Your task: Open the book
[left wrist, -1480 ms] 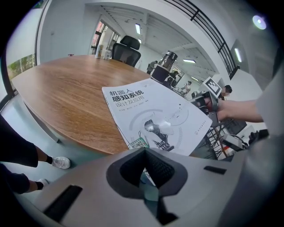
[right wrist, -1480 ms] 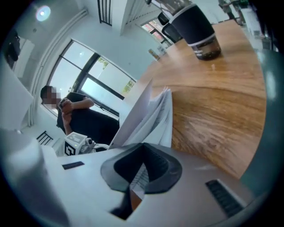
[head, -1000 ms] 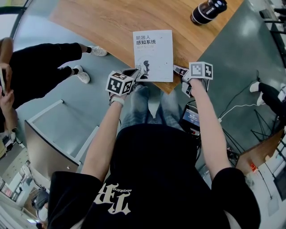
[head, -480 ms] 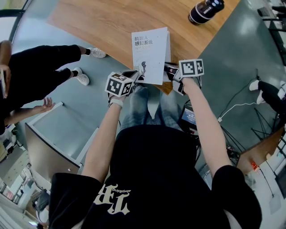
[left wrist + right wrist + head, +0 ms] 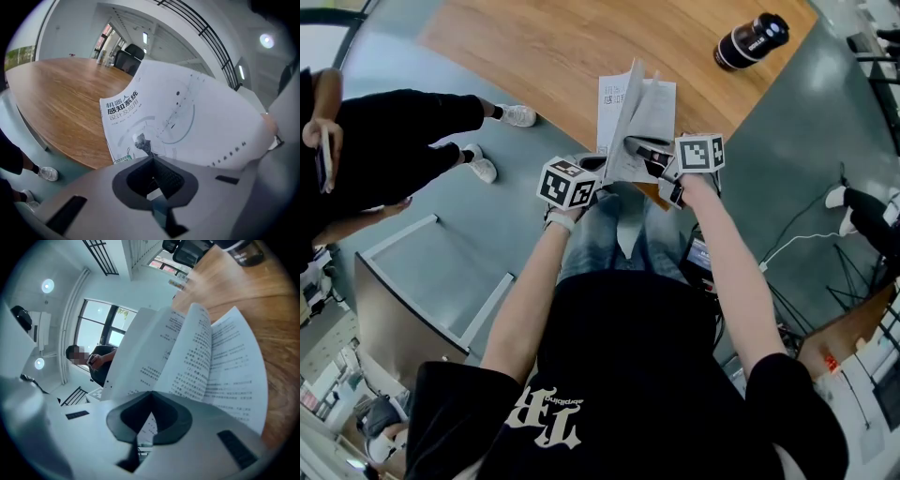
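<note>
A white paperback book lies at the near edge of the wooden table. Its cover and several pages stand lifted and fanned. My right gripper reaches in from the right and is shut on the raised pages; in the right gripper view the printed pages spread above its jaws. My left gripper sits at the book's lower left corner. In the left gripper view the bulging front cover fills the frame above the jaws, which are shut on the book's corner.
A dark bottle lies on the table at the far right. A person in black stands left of the table. A grey metal frame stands on the floor at lower left. Cables lie on the floor at right.
The right gripper moved left across the book and lifted the cover, then several pages, which now stand fanned. The left gripper stayed at the lower left corner.
</note>
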